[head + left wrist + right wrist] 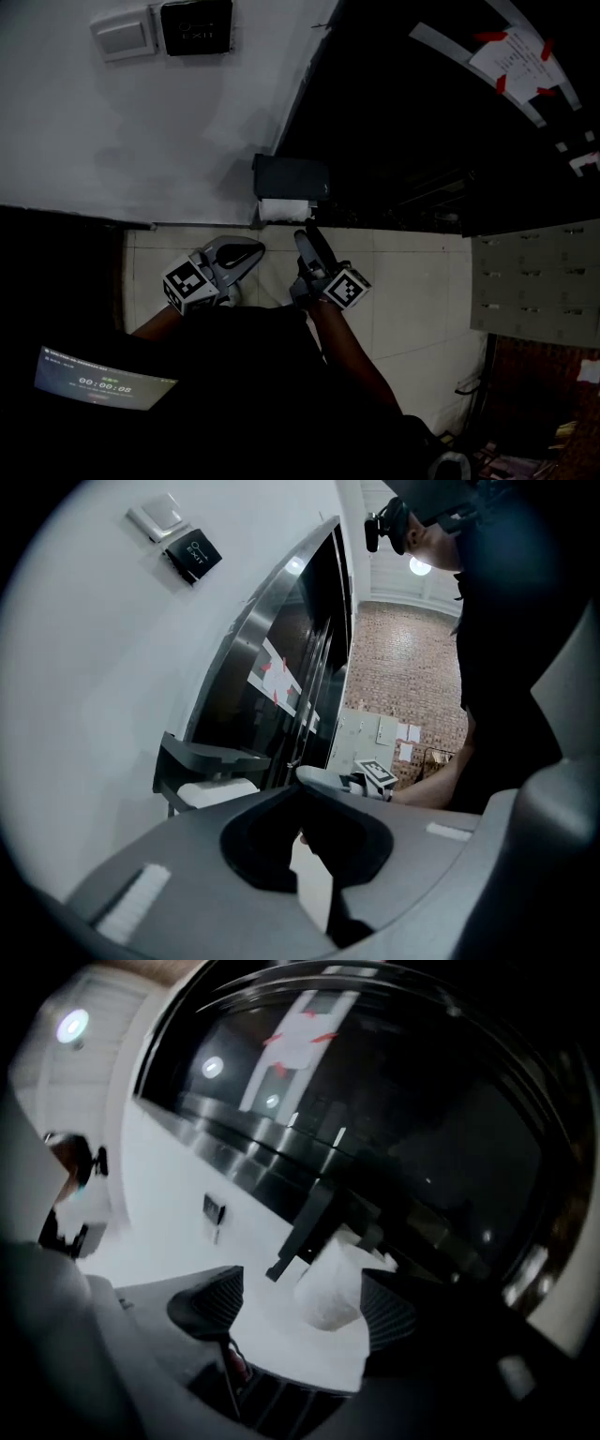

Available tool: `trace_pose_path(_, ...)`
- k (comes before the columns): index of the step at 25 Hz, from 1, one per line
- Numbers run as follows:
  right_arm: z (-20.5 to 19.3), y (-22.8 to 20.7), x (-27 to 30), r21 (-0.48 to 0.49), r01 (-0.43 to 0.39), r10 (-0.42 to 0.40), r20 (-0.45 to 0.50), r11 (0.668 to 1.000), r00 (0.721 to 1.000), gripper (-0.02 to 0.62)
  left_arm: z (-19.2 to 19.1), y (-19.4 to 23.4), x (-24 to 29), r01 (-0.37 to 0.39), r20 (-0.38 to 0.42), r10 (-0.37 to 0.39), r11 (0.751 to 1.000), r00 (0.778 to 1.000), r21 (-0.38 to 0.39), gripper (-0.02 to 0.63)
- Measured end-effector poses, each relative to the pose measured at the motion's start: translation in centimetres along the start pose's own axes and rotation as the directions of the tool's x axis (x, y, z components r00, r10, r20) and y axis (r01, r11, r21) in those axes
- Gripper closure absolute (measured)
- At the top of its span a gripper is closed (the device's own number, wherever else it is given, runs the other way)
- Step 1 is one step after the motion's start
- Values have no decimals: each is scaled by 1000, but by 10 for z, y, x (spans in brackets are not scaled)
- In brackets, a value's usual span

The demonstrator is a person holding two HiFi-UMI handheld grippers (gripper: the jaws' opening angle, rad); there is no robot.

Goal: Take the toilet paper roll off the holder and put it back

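Note:
The white toilet paper roll [283, 209] hangs under a black wall holder [291, 177], low on the white wall beside a dark door. My right gripper [307, 236] points up at it from just below. In the right gripper view its jaws [295, 1302] stand open with the roll [330, 1288] between them; the right pad [386, 1309] is close to the roll, and a wide gap shows on the left side. My left gripper [239, 255] hangs to the left, away from the roll, with its jaws [300, 794] together and nothing held. Its view shows the holder [202, 757] and roll [217, 792].
A light switch [125, 34] and a black plate [195, 26] are higher on the wall. The dark glass door [441, 112] carries a paper fixed with red tape [518, 54]. Grey lockers [539, 281] stand at right. A lit screen [98, 382] shows at lower left.

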State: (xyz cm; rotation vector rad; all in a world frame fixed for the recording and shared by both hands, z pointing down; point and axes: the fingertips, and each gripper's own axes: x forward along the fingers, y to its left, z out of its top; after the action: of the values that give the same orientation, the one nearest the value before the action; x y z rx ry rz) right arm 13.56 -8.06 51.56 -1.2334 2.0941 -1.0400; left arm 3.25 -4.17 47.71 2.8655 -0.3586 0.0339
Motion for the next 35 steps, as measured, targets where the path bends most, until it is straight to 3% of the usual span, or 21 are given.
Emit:
trace_pose_path(2, 5, 18, 0, -258, -18, 0, -69, 966, 998, 222, 2, 0, 0, -3, -2, 3, 1000, 1000, -6, 603)
trace_pose_path(3, 6, 27, 1, -388, -46, 7, -103, 921, 995, 224, 2, 1, -1, -5, -1, 5, 1000, 1000, -4, 603)
trace_pose_path(5, 5, 46, 3, -594, -110, 16, -161, 797, 987, 224, 2, 3, -2, -11, 5, 11, 1000, 1000, 1, 603)
trace_pose_path(7, 4, 62, 4, -706, -159, 21, -199, 690, 980, 224, 2, 5, -3, -16, 6, 16, 1000, 1000, 0, 603)
trace_pose_path(9, 4, 70, 5, -758, -184, 26, -215, 626, 976, 224, 2, 6, -4, -17, 6, 17, 1000, 1000, 0, 603)
trace_pose_path(10, 3, 73, 5, -769, -192, 28, -221, 610, 975, 224, 2, 6, -4, -17, 6, 17, 1000, 1000, 1, 603)
trace_pose_path(12, 2, 76, 5, -756, -211, 43, -236, 619, 971, 225, 2, 5, -4, -15, 5, 15, 1000, 1000, 3, 603)
trace_pose_path(13, 2, 78, 3, -730, -226, 62, -245, 645, 968, 279, 2, 5, -4, -14, 4, 14, 1000, 1000, 5, 603)
trace_pose_path(15, 3, 80, -1, -669, -256, 110, -252, 698, 961, 526, 2, 5, -4, -13, 4, 13, 1000, 1000, 4, 603)
trace_pose_path(16, 4, 81, -3, -653, -265, 128, -250, 709, 960, 595, 2, 5, -4, -14, 3, 14, 1000, 1000, 4, 603)
trace_pose_path(23, -7, 87, -3, -667, -304, 133, -296, 680, 946, 595, 3, 5, -3, -10, 5, 10, 1000, 1000, 1, 603)
trace_pose_path(35, -24, 89, -2, -660, -323, 125, -330, 678, 936, 595, 3, 4, -2, 0, 2, 0, 1000, 1000, 4, 603)
